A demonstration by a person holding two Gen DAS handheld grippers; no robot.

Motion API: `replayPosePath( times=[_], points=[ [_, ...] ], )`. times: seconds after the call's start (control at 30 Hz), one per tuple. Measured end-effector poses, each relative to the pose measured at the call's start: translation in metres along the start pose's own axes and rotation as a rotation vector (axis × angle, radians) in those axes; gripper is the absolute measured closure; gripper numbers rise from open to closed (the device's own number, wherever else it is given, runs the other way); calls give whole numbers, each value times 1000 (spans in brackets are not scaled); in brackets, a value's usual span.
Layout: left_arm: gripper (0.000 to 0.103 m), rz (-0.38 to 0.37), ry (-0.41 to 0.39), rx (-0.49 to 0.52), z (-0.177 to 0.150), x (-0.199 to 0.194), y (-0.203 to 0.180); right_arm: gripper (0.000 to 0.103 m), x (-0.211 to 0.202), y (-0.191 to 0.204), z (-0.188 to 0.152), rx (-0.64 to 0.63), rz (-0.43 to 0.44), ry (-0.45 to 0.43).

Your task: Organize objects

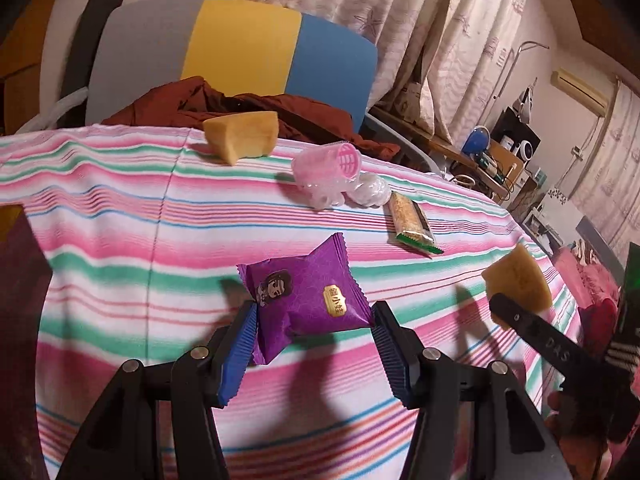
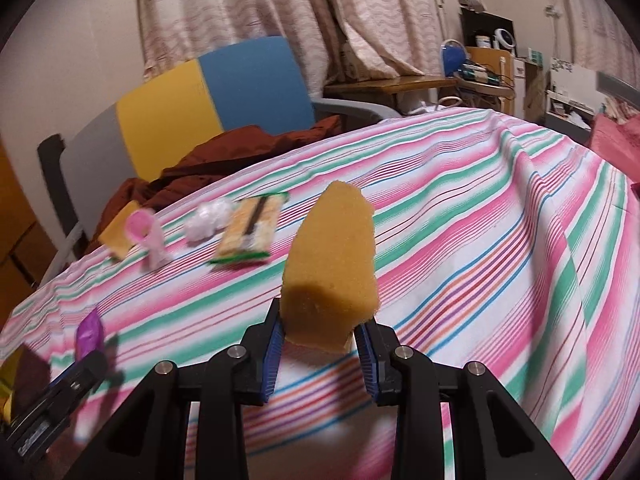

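Observation:
My left gripper is shut on a purple snack packet and holds it above the striped tablecloth. My right gripper is shut on a yellow sponge wedge, also lifted off the cloth. That sponge also shows in the left wrist view, at the right. The purple packet shows at the left of the right wrist view. A second yellow sponge lies at the table's far edge.
A pink hair roller, crumpled clear plastic and a green-edged cracker packet lie on the far part of the cloth. Behind the table stands a grey, yellow and blue chair with a dark red garment.

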State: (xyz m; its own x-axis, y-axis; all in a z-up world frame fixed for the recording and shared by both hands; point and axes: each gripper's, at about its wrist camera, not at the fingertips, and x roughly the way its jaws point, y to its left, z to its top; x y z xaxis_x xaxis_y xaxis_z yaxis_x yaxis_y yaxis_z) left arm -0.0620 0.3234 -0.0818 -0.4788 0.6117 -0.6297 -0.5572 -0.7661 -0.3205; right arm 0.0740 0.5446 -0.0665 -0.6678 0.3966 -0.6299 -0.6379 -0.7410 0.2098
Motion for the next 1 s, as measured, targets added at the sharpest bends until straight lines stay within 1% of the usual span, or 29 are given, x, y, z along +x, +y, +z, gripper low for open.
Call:
replayPosePath(
  times=[0.1, 0.23, 0.3, 0.47, 0.6, 0.8, 0.9, 1.0],
  points=[
    [45, -2, 8, -15, -5, -3, 3, 69, -10, 14, -10, -29, 28, 7],
    [45, -29, 22, -12, -10, -10, 3, 69, -22, 33, -23, -61, 70, 16],
    [45, -43, 25, -12, -13, -17, 3, 69, -27, 44, -30, -80, 96, 24],
    [45, -82, 4, -23, -29, -46, 5, 69, -38, 60, -39, -95, 142, 40],
    [45, -120, -27, -38, -38, -73, 6, 69, -44, 68, -44, -100, 163, 50],
    [45, -152, -112, 7, -40, -120, 3, 69, -54, 79, -51, -115, 192, 64],
    [45, -147, -150, 17, -40, -143, 7, 69, -60, 87, -53, -119, 216, 73],
    [45, -122, -164, 3, -42, -158, 19, 69, -73, 105, -57, -153, 259, 66]
  ],
)
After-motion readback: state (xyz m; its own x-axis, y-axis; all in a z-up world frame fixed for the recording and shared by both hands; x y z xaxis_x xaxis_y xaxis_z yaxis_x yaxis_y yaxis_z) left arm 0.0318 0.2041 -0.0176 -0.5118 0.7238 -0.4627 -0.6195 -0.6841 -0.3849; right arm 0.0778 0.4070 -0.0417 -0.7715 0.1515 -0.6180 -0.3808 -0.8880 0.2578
